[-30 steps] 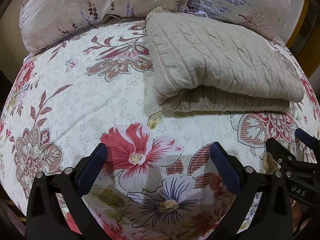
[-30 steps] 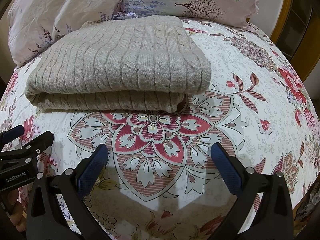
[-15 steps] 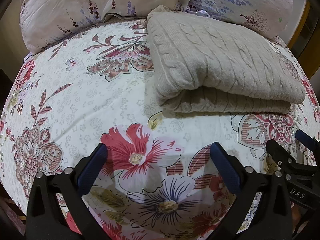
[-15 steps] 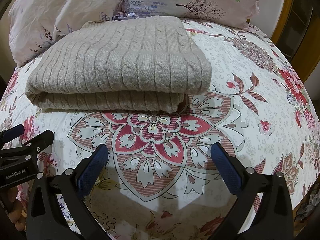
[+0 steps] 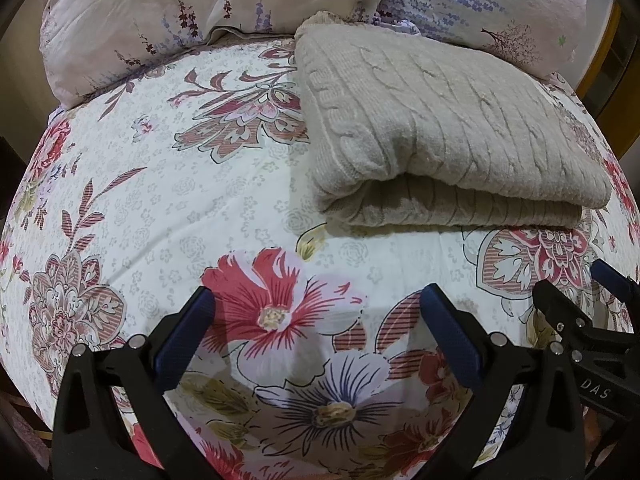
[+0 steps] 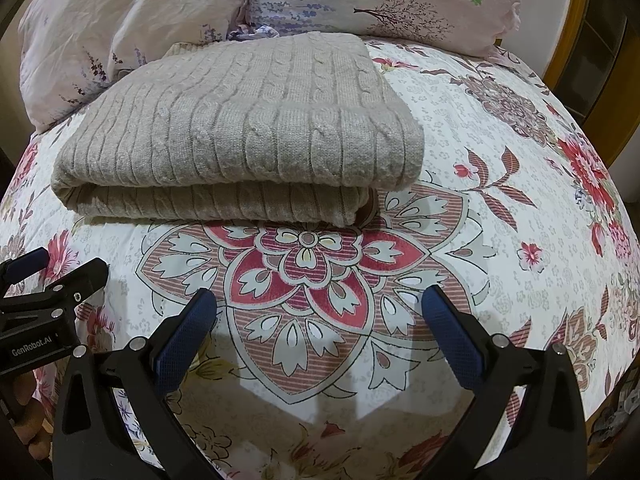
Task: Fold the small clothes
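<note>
Filling both frames is your bed's flowered sheet (image 5: 168,200), with two pale pillows (image 6: 132,12) across the top edge. Your folded beige knit sweater (image 6: 248,120) lies on the sheet just below them, upper centre. At the bottom, your left gripper (image 5: 316,312) and right gripper (image 6: 320,312) hover spread wide, holding nothing, near the sweater.

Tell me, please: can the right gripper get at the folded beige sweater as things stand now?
Probably yes. The right gripper is open and empty, and only bare floral bedsheet lies between it and the sweater. The left gripper stays off to the side.
</note>
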A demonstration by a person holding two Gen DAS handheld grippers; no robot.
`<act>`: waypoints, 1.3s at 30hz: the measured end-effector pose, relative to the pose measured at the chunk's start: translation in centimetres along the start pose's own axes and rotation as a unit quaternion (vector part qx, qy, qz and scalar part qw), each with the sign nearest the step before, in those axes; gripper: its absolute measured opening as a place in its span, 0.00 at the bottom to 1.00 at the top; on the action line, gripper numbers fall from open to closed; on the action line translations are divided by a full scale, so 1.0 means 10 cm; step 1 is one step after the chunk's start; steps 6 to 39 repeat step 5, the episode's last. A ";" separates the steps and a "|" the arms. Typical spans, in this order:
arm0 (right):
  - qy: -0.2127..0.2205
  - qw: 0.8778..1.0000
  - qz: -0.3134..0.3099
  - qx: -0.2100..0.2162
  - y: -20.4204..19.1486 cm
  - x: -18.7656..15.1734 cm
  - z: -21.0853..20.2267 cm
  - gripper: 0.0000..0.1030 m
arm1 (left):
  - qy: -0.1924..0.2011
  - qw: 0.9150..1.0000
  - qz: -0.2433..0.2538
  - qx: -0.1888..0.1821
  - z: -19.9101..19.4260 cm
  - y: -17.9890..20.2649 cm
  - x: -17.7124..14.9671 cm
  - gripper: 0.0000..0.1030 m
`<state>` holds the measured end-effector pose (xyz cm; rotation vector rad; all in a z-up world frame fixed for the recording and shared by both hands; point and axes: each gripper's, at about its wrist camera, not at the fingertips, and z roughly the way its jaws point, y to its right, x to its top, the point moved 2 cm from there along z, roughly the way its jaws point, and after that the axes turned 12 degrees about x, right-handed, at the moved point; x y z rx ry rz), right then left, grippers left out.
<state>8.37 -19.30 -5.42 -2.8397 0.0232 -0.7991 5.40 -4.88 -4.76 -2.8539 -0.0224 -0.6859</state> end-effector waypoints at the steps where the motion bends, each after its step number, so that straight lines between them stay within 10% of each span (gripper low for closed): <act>1: 0.000 1.000 0.000 0.000 0.00 0.00 0.00 0.99 | 0.001 1.000 0.000 0.000 0.00 0.00 -0.01 0.98; 39: 0.000 1.000 0.000 0.000 0.00 0.00 0.00 0.99 | 0.004 1.000 0.002 0.000 -0.01 0.00 -0.01 0.98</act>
